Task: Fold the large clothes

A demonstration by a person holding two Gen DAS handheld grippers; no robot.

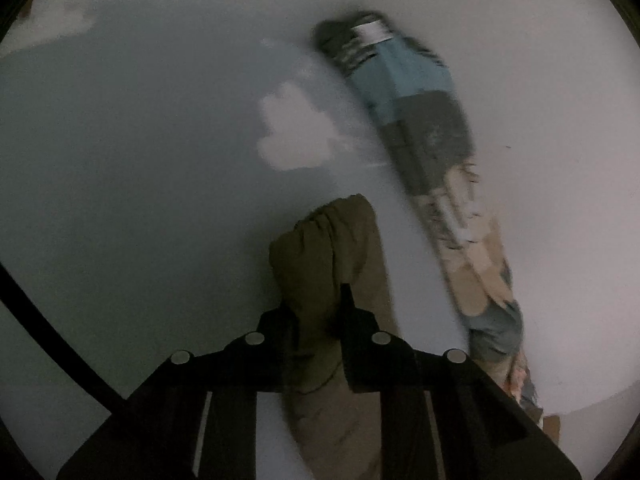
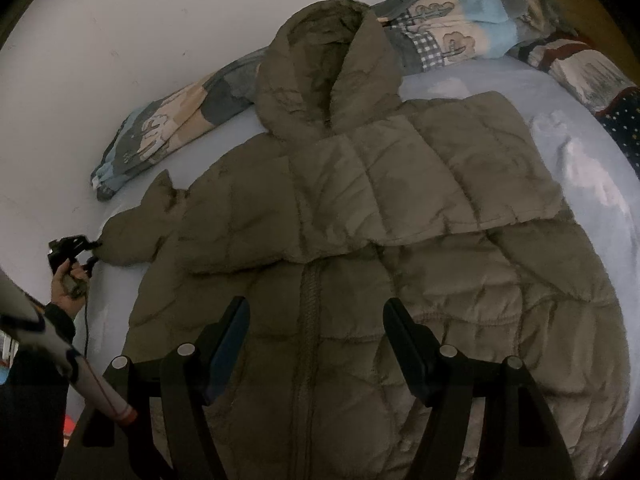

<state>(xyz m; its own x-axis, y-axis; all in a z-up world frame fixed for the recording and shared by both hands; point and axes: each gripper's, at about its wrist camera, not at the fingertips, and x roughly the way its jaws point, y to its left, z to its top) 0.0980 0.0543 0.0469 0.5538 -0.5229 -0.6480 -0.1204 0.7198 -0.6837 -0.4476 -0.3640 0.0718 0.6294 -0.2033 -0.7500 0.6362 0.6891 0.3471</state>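
1. Spreading across the centre and lower right of the right wrist view, the olive puffer jacket (image 2: 360, 240) lies flat on the pale blue sheet (image 2: 580, 152), hood toward the top of the frame, zip running down the middle, one sleeve folded across the chest.
2. The pale blue sheet shows along the right edge and at the left beside the jacket.
3. A patchwork quilt (image 2: 452, 36) is bunched along the top of the frame behind the hood; in the left wrist view it runs as a blurred strip down the right side (image 1: 432, 128).
4. The right gripper (image 2: 316, 344) hovers over the jacket's lower front, at bottom centre; its jaws stand wide apart and grip nothing.
5. The left gripper (image 1: 316, 312) sits at bottom centre of its own view, jaws closed on the olive sleeve cuff (image 1: 328, 248), which bunches up between them. In the right wrist view it appears small at the left edge (image 2: 90, 254), at the sleeve tip (image 2: 132, 236).
6. The person's left hand (image 2: 66, 284) holds that gripper at the left edge.
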